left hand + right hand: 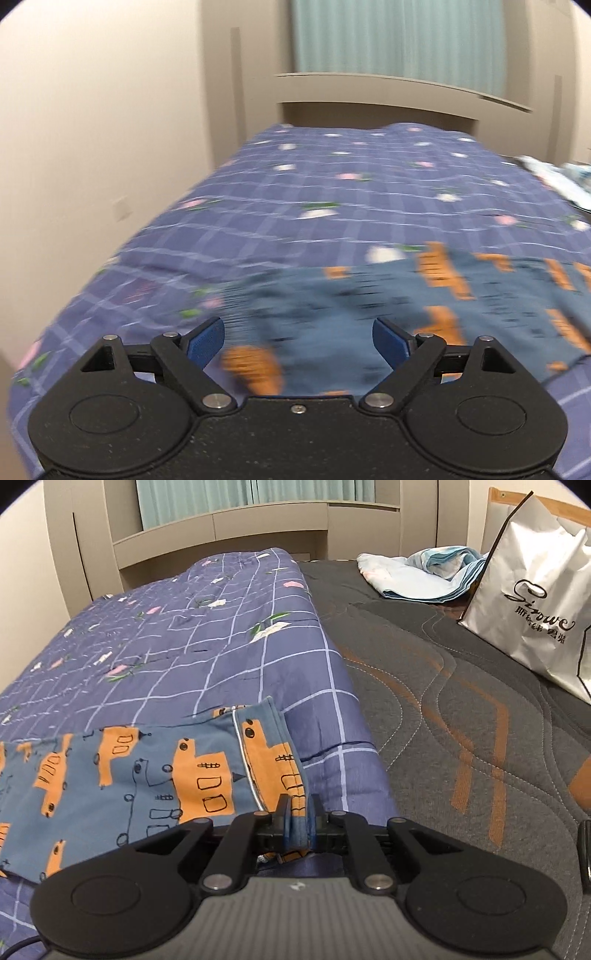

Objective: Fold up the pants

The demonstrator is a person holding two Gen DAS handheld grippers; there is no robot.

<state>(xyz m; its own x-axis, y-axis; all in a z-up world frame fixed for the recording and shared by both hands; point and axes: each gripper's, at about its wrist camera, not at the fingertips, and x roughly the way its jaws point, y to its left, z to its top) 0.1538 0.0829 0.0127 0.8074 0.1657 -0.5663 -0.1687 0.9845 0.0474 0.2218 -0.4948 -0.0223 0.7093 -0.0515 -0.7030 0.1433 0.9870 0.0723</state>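
Left wrist view's blurry: left hand-held gripper point(298, 341) spread wide over the pants point(369, 306), which lie on the plaid quilt point(295, 192). Right wrist view: right hand-held gripper point(298, 821) pinching the pants point(147, 775) hem, white shopping bag point(532, 602) far right.

Bed point(461, 686) is the landmark. Purple grid quilt with small flower print point(207, 642) covers its left side; the right side is bare dark grey quilted mattress with orange lines. Beige headboard unit with shelf recess point(229, 528) at the head end, pale green curtain point(192, 498) above it. Plain beige wall point(92, 129) left of bed. On the mattress, far right: white printed shopping bag point(535, 602), crumpled light blue cloth point(417, 572) beside it.
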